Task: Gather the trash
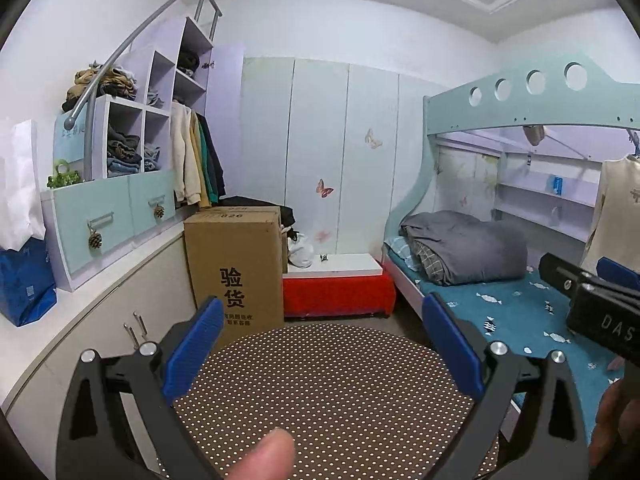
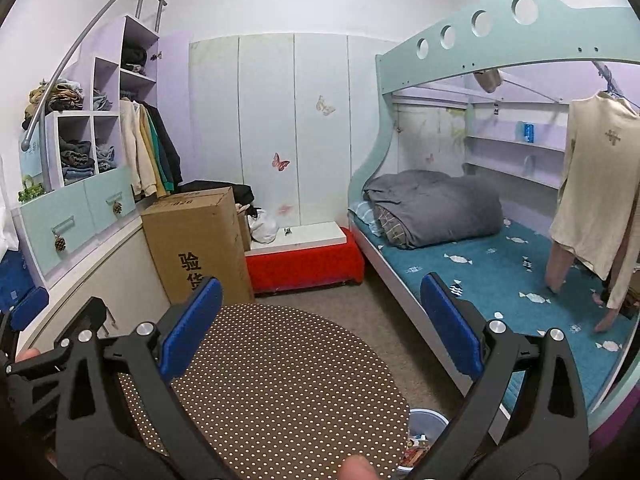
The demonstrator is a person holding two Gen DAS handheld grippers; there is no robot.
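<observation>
While we hold both tools up over the round dotted table (image 1: 328, 392), the left gripper (image 1: 322, 344) shows at the bottom of its frame with its blue fingers (image 1: 196, 344) spread wide and nothing between them. The right gripper (image 2: 320, 324) sits the same way in its own view, fingers (image 2: 450, 326) released and apart, also bare. At the right edge of the left view we see the other tool's black body beside our hand (image 1: 612, 420). A thumb tip shows at the bottom centre of each frame.

Trash lies in a pale blue bin (image 2: 424, 420) at the lower right of the right view, on the floor just beside the table's edge; we cannot tell what the scraps are. A cardboard box (image 1: 236, 264) stands left of centre, and a bunk bed (image 2: 500, 280) with a grey quilt fills the right.
</observation>
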